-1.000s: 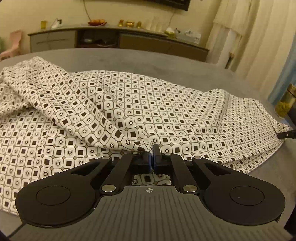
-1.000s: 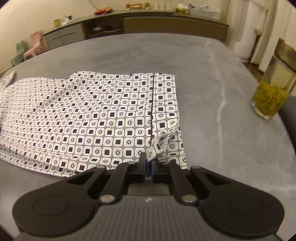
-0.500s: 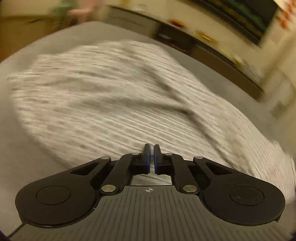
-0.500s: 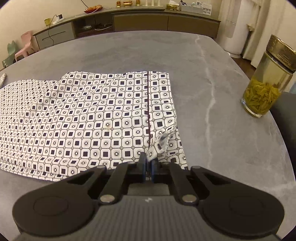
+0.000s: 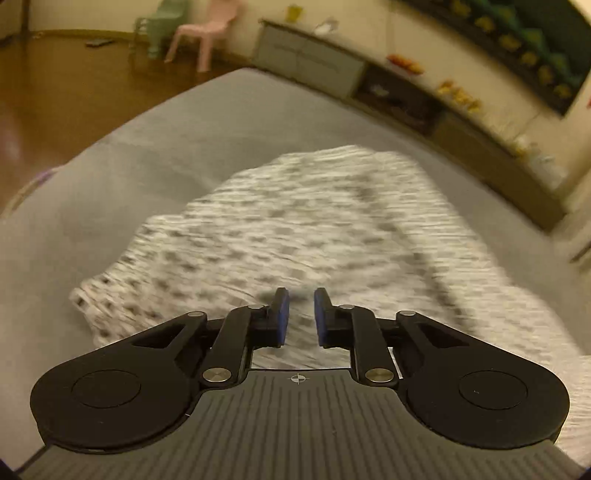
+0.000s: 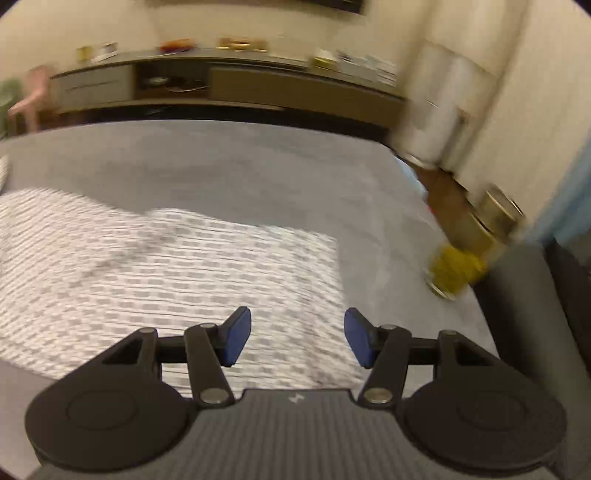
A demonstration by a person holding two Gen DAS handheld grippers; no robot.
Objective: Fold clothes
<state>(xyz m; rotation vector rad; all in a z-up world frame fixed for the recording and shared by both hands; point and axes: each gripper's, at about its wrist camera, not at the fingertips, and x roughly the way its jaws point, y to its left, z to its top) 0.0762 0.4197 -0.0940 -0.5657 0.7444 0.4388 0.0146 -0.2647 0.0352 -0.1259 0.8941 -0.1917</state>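
A white garment with a dark square print (image 5: 314, 229) lies on the grey table (image 5: 155, 155), blurred by motion. My left gripper (image 5: 300, 301) is above its near part, jaws slightly apart and holding nothing. In the right wrist view the same garment (image 6: 166, 266) lies flat with its right edge near the middle. My right gripper (image 6: 297, 325) is wide open and empty above the garment's near right corner.
A glass jar with yellow contents (image 6: 469, 247) stands on the table at the right, close to a dark chair back (image 6: 524, 302). A long sideboard (image 6: 221, 88) runs along the far wall. Small pink and green chairs (image 5: 195, 33) stand on the wooden floor.
Both grippers have opened and let go of the garment. The right one opened wide and lifted; the left one swung leftward along the garment and opened a little.
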